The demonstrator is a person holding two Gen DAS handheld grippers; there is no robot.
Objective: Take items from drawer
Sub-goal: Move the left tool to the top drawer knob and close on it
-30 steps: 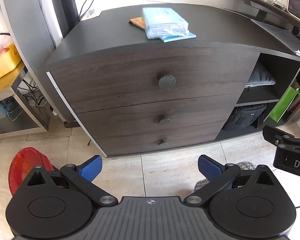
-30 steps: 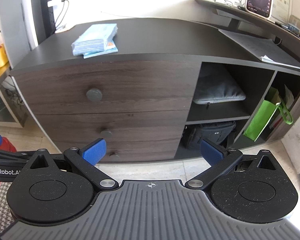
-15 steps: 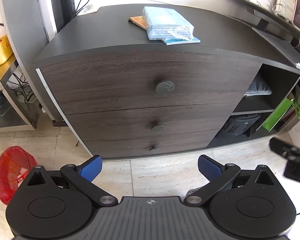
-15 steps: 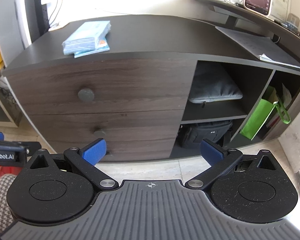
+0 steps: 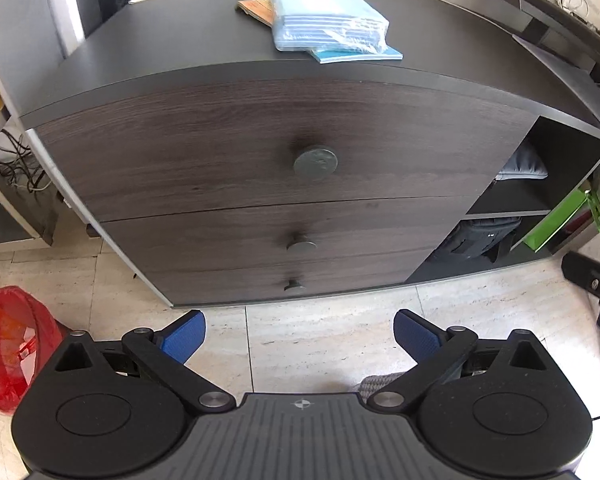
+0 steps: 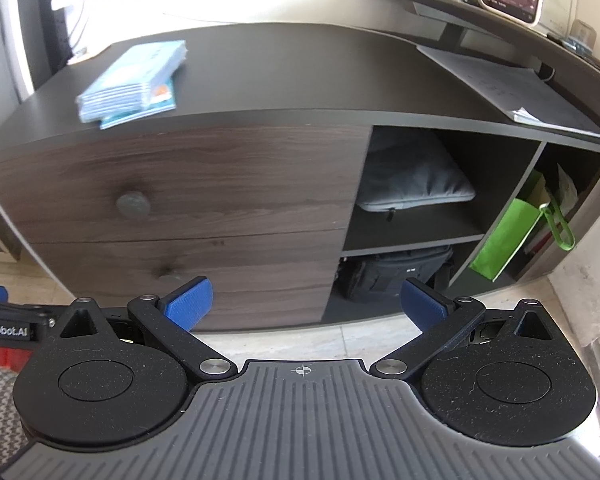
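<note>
- Dark wood-grain top drawer front [image 5: 260, 148] of the low cabinet is flush with the two drawer fronts below it; all three are closed, so what lies inside is hidden.
- Left of the cabinet, a red plastic bag [image 5: 8, 344] sits on the pale tiled floor.
- On the cabinet top, above the top drawer's round grey knob [image 5: 315, 161], rests a plastic-wrapped stack of light blue booklets [image 5: 324, 26] (whether it came out of a drawer cannot be told).
- This fits either items already out and the drawer closed again, or items yet inside.
- Left gripper [image 5: 298, 330] hangs in front of the cabinet, claw wide, holding nothing.
- Right gripper [image 6: 304, 298] hangs likewise toward the cabinet's right-hand open shelves, claw wide and empty.
</note>
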